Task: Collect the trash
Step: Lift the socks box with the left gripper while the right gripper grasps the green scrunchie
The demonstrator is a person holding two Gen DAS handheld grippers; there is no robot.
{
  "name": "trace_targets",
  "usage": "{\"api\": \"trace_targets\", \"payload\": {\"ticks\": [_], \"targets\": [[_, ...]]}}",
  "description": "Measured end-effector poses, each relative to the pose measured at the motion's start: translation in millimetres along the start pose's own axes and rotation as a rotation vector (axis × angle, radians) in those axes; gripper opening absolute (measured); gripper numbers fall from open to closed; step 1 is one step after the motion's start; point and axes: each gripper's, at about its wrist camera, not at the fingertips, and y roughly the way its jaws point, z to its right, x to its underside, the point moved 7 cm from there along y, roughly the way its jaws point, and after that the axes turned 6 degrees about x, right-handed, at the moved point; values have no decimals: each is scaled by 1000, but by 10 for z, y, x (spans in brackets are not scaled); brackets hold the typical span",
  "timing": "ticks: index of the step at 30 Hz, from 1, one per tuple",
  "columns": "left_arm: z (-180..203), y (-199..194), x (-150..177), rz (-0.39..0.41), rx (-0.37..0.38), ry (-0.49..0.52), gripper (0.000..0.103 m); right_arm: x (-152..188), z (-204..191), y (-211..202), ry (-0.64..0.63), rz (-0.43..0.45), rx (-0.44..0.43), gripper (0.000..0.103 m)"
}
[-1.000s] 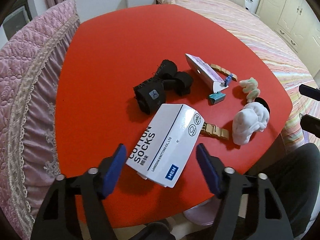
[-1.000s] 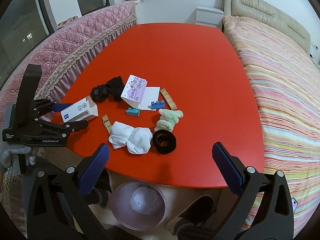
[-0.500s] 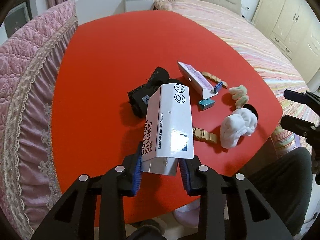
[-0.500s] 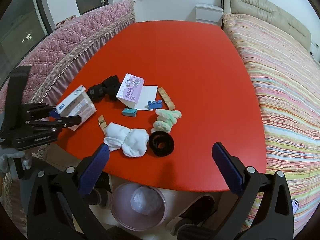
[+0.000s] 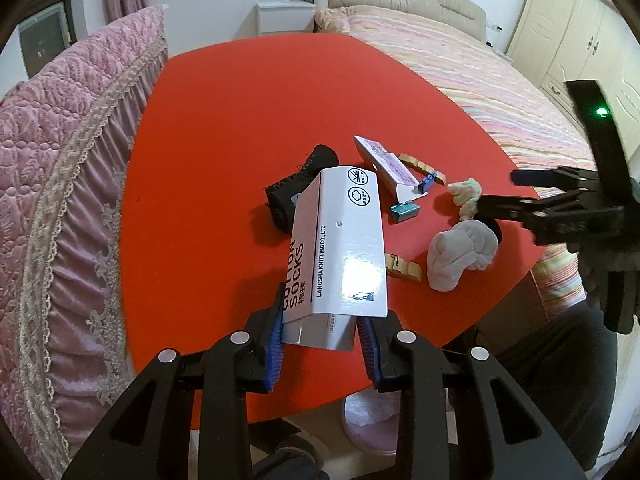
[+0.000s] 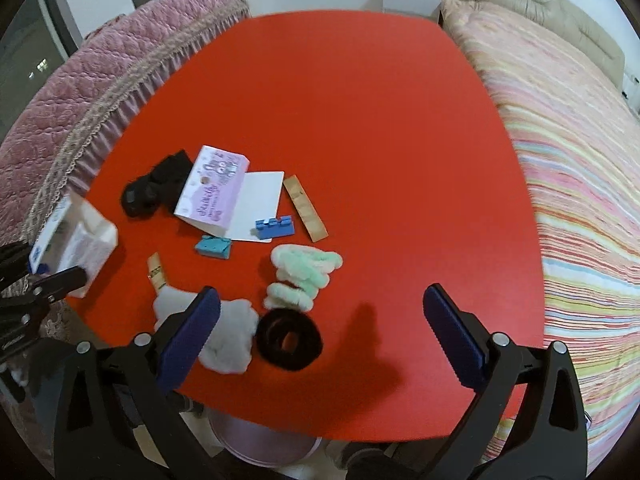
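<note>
The table [image 6: 360,120] is carrying the litter near its front edge, above the bin [image 5: 368,420]. The left gripper [image 5: 322,332] is clamping the sock box [image 5: 340,240], lifted for dropping. The right gripper [image 6: 320,328], wide but closing, is straddling the black ring [image 6: 288,338].

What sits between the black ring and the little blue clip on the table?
In the right wrist view, a fluffy green-and-cream sock bundle lies between the black ring and blue clip.

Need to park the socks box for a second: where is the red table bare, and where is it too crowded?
The far half of the red table is bare, from the purple card back to the bed side. Also free: the near right patch beside the black hair tie. Crowded: the near left, around the white socks and clips.
</note>
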Motion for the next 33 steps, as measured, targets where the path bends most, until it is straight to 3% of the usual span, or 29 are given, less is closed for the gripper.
{"api": "trace_targets", "payload": {"ticks": [4,12,15,23,33], "targets": [[3,-6,3,6,4,-3,32,-4,-47,131,-13,-28,-8,72],[10,21,24,5,10,-5,32,-13,-144,257,-37,-40,-15,33],[6,38,25,4,10,-5,32,-31,-154,251,-42,-35,-10,25],[-11,34,24,6,7,-10,32,-70,-102,144,-29,7,-11,22],[88,-116,121,18,0,10,32,102,-184,-477,-56,109,-44,22]]}}
